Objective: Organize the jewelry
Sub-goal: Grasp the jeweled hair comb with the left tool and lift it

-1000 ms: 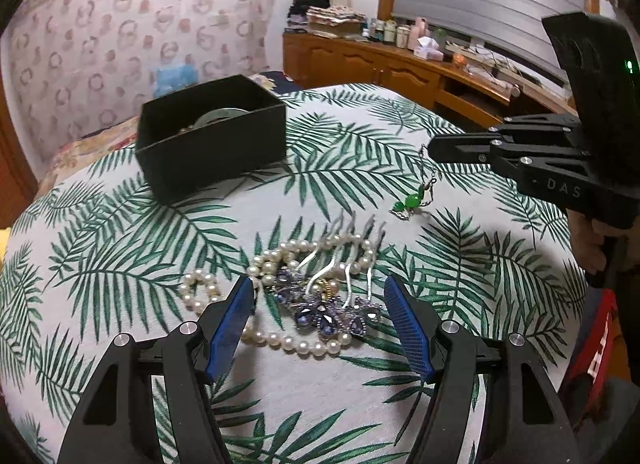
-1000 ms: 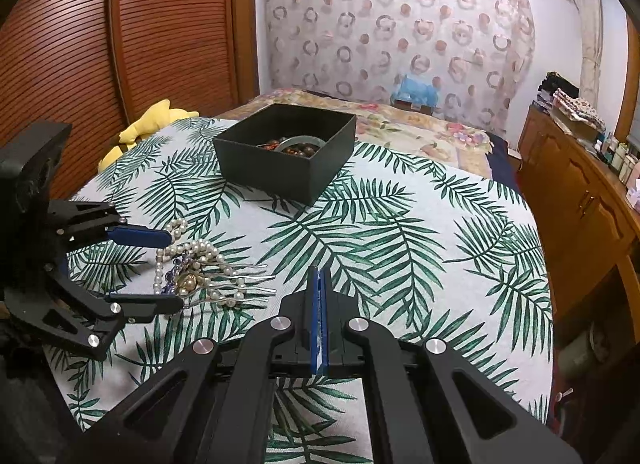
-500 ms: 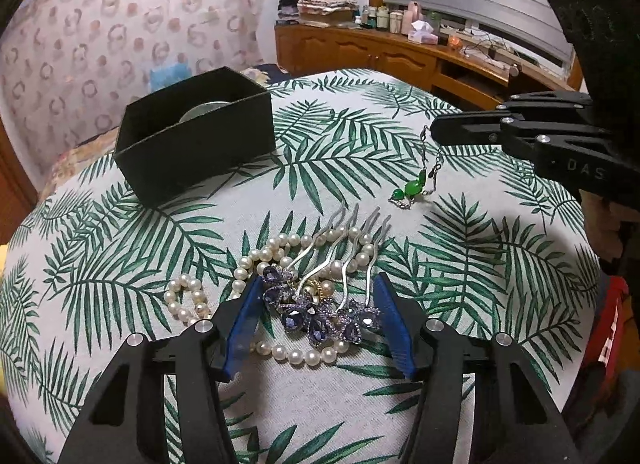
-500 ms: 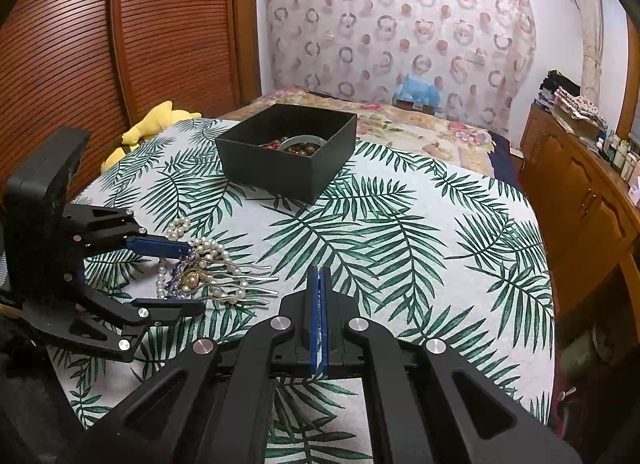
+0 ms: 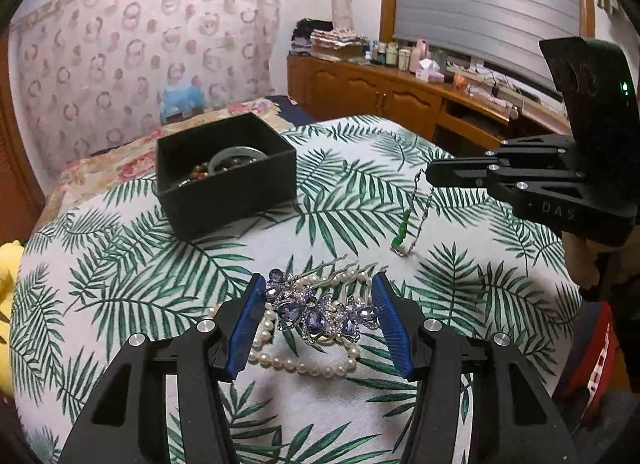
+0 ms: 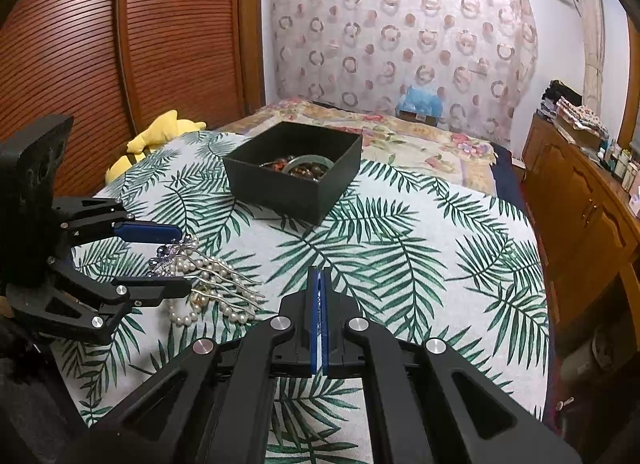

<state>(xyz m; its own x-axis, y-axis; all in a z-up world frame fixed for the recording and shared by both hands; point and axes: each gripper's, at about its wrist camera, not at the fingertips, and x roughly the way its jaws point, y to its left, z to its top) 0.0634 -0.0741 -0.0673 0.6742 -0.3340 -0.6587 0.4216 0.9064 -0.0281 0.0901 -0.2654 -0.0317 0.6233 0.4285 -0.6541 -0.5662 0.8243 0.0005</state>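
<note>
comb: purple-stone hair comb (image 5: 316, 312) sits crosswise between the pads of my left tongs (image 5: 319, 280), stones toward me, metal prongs pointing away from the tongs.
left tongs: about half open; the jaws have just been closing with the comb between them, and each blue pad now looks pressed on one end of it. I read that as a hold, but a light one.
pearls: pearl strand (image 5: 304, 368) lies under and around the comb, just below the pads; the prongs seem threaded through its loops.
step in hand: my judgement is lifting the comb clear of the pearls, then carrying it to the box.
how to do it well: raise slowly and straight up, and watch whether the strand comes up too. If it does, stop and shake lightly or tilt the prongs down so that the loops slide off. Don't squeeze harder, since the stone settings look delicate and could skew between the pads.
right tongs: right tongs (image 6: 319, 276) fully closed, off to the right of my left pair, pinching the chain of the green pendant necklace (image 5: 403, 226), which hangs down to the counter (image 5: 140, 284).
box: black box (image 5: 228, 200) stands ahead and left of the left tongs, well apart, open-topped, already holding a bangle and beads.
risk: the dangling chain is near the comb's prongs, so keep the two tongs apart on the way over.
</note>
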